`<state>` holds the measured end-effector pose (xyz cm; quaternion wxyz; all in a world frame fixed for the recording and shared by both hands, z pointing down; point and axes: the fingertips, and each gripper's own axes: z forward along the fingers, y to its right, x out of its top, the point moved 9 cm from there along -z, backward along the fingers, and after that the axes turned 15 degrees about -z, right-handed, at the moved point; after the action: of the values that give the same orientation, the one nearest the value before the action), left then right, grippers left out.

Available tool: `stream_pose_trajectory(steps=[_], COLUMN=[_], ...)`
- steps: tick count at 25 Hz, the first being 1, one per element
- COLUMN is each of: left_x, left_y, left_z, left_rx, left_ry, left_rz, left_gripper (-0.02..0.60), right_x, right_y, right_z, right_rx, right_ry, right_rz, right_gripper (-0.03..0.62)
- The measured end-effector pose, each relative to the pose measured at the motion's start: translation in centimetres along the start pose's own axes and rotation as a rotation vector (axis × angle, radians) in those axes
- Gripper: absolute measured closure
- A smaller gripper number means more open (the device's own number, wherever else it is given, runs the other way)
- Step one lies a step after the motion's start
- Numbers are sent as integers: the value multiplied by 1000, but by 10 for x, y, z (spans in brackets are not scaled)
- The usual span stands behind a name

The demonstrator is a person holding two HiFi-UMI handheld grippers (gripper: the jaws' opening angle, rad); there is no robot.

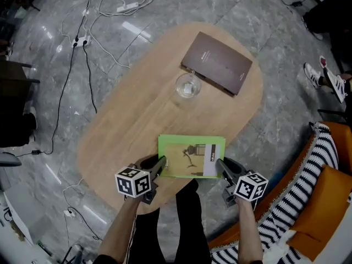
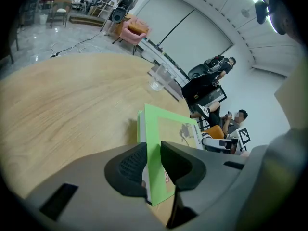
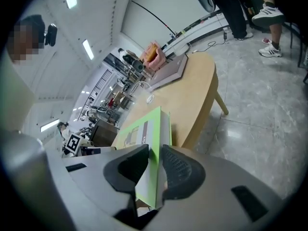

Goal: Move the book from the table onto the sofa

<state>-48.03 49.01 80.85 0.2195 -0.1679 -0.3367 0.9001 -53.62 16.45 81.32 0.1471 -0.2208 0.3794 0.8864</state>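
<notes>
A green book [image 1: 191, 157] lies at the near edge of the oval wooden table [image 1: 137, 120]. In the head view my left gripper [image 1: 160, 167] clamps the book's left edge and my right gripper [image 1: 221, 168] clamps its right edge. The left gripper view shows the green book [image 2: 171, 129] pinched between both pads of the left gripper [image 2: 153, 152]. Likewise, the right gripper [image 3: 155, 154] has the green book [image 3: 142, 128] squeezed between its pads. The book's near corners are hidden behind the jaws. The orange sofa [image 1: 330, 202] with a striped throw [image 1: 305, 180] is at the lower right.
A brown book [image 1: 217, 63] lies at the table's far end, with a clear glass [image 1: 188, 87] beside it. Cables and a power strip [image 1: 81, 40] run over the grey floor at the left. A person's shoes [image 1: 324, 78] are at the right edge.
</notes>
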Motion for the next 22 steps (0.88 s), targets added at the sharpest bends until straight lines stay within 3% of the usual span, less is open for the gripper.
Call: stream_pose_trajectory(steps=[10,22], left_x=[12,19], left_y=[33,99], left_z=[-41,-147], left_rx=[-10,-32], left_ry=[5,38], left_rz=[10,58], left_gripper=[483,483], right_x=[24,58], right_y=[-32,-130], right_z=[-28,-101], right_rx=[5,-2], right_ry=[25,90], right_rz=[8,-7], right_gripper=[487,487])
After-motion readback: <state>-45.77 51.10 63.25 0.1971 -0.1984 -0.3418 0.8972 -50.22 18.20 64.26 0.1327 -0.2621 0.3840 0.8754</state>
